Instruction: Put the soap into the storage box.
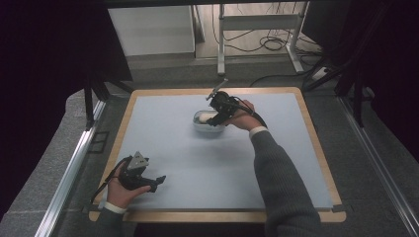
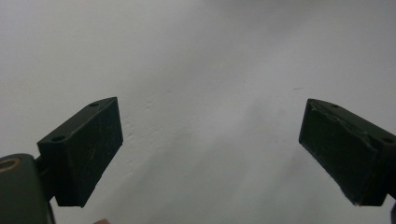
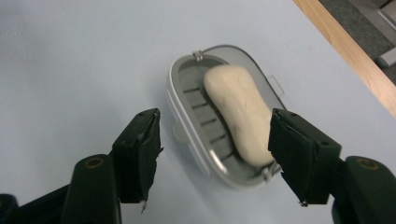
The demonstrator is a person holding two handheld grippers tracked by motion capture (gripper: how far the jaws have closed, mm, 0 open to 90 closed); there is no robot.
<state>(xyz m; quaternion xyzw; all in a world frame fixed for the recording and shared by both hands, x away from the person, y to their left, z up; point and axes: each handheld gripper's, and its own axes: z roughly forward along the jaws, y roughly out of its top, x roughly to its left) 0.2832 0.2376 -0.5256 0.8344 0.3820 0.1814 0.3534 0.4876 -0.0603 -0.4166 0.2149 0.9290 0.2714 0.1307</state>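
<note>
Soap (image 3: 239,114), a pale cream bar, lies inside a grey oval soap dish (image 3: 187,116) with ribs on its floor, and the dish stands on the blue mat of the bench (image 1: 173,148), in the far middle part.

At the left, the left gripper (image 1: 159,180) rests low near the front edge of the bench, well apart from the dish. Its jaws are spread wide in the left gripper view, with nothing but the bare mat between them, so this hand seems to wait.

At the right, the right gripper (image 3: 212,158) hovers just over the near end of the dish. Its jaws stand apart and hold nothing; one is over the mat beside the dish, the other near the end of the soap.

My judgement: the work is at the reach or the release step at the dish. The soap sits fully in the dish, slightly oblique. Whether it must be taken out, I cannot tell.

I can read no brand, label or writing on the soap, the dish or the 2 grippers.
</note>
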